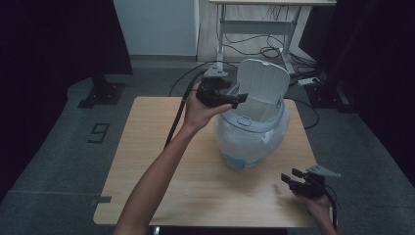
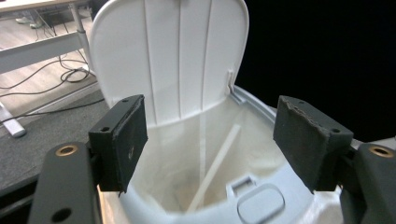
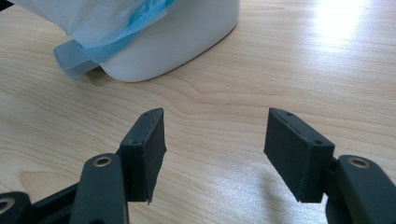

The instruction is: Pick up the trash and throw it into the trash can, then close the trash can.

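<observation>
A small white bin (image 1: 252,137) lined with a translucent bag stands in the middle of the wooden table (image 1: 161,161). Its lid (image 1: 259,88) is tipped up and back. My left gripper (image 1: 237,99) hovers at the bin's left rim, open, with nothing between its pads. In the left gripper view this gripper (image 2: 212,126) looks into the bin's mouth, where a thin white stick (image 2: 215,163) leans inside the liner below the raised lid (image 2: 177,56). My right gripper (image 1: 288,177) rests low near the table's front right, open and empty (image 3: 212,140), facing the bin's base (image 3: 187,37).
A grey-blue pedal (image 3: 70,58) juts from the bin's foot under the blue bag edge (image 3: 121,28). Behind the table stands a desk frame (image 1: 259,29) with cables and a power strip (image 1: 308,81) on the floor. Dark curtains close both sides.
</observation>
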Action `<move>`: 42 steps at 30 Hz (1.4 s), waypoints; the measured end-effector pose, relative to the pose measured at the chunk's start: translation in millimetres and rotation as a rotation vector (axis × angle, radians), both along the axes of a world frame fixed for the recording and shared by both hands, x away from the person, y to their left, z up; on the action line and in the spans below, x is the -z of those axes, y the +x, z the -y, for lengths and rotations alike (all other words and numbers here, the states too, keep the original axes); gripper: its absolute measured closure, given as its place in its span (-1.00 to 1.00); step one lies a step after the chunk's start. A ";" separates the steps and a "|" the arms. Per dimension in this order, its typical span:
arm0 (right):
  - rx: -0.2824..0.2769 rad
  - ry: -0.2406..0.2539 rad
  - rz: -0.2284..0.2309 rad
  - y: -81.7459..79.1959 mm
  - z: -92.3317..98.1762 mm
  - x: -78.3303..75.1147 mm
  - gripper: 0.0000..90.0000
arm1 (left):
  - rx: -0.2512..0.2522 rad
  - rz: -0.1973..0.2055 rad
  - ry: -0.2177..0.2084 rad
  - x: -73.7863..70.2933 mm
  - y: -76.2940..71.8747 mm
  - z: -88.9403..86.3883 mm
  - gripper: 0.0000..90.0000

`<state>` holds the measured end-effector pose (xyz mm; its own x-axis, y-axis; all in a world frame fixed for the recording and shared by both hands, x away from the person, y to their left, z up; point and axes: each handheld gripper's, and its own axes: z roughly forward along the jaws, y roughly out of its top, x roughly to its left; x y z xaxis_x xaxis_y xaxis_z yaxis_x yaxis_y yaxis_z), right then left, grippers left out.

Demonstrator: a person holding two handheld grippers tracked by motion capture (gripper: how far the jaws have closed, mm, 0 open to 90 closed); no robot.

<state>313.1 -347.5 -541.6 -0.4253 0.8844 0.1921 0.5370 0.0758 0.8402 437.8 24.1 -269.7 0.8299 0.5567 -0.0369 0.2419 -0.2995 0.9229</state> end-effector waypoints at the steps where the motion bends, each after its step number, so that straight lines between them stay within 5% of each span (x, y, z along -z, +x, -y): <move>1: 0.001 0.000 0.000 -0.1 0.0 -0.2 -0.16 | 0.003 -0.002 0.000 2.3 -2.2 -3.8 -0.43; 18: -0.001 -0.012 -0.004 -0.2 -2.7 -0.1 -0.16 | -0.025 -0.021 0.001 51.5 -47.8 -79.4 -0.44; 31: 0.026 -0.009 0.012 0.7 -0.4 -4.7 -0.18 | -0.070 -0.067 0.014 84.2 -54.1 -109.4 -0.42; 42: 0.050 0.051 0.110 7.0 4.7 -48.6 -0.27 | -0.087 -0.105 0.013 109.0 -58.4 -121.6 -0.41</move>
<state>320.1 -352.1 -493.0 -0.4019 0.8953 0.1920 0.4432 0.0066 0.8964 379.5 145.7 -378.7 0.7706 0.6271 -0.1134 0.3629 -0.2855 0.8870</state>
